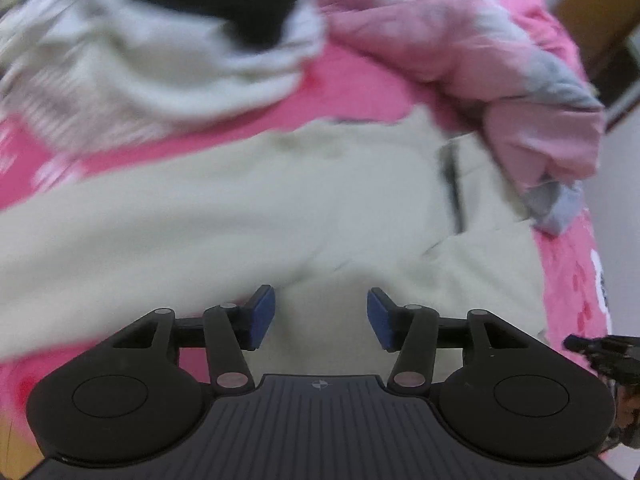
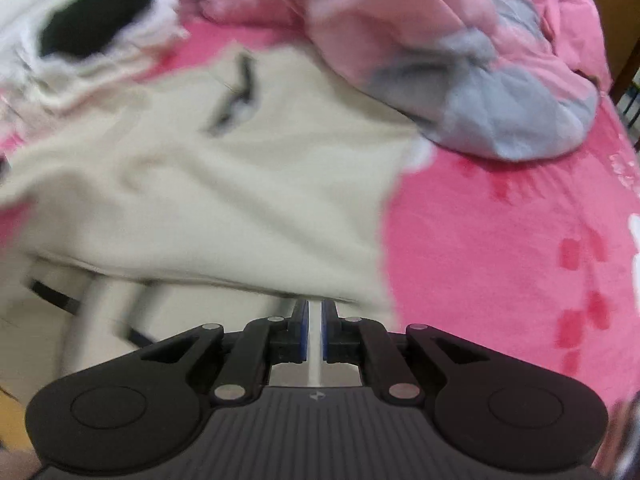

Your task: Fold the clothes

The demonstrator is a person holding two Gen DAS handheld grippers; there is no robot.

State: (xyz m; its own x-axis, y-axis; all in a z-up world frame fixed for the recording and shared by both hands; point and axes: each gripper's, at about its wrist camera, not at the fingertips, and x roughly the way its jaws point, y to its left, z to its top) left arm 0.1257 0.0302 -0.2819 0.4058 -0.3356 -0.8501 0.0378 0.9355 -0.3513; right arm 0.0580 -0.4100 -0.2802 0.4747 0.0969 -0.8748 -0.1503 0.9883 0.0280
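Observation:
A cream garment (image 1: 240, 208) lies spread on the pink bedsheet (image 1: 352, 84). My left gripper (image 1: 321, 316) hangs just above its near part, open, with nothing between the blue pads. In the right wrist view the same cream garment (image 2: 240, 184) shows a dark mark near its far end. Its near edge runs right at the tips of my right gripper (image 2: 315, 312). That gripper's jaws stand almost together, with only a thin slit between them. Whether any cloth is pinched there I cannot tell, as both views are blurred.
A crumpled pink and grey quilt (image 2: 460, 60) lies behind the garment to the right. A heap of white and black clothes (image 2: 92, 28) sits at the far left. Bare pink sheet (image 2: 500, 240) stretches to the right. Wooden furniture (image 1: 592, 12) stands beyond the bed.

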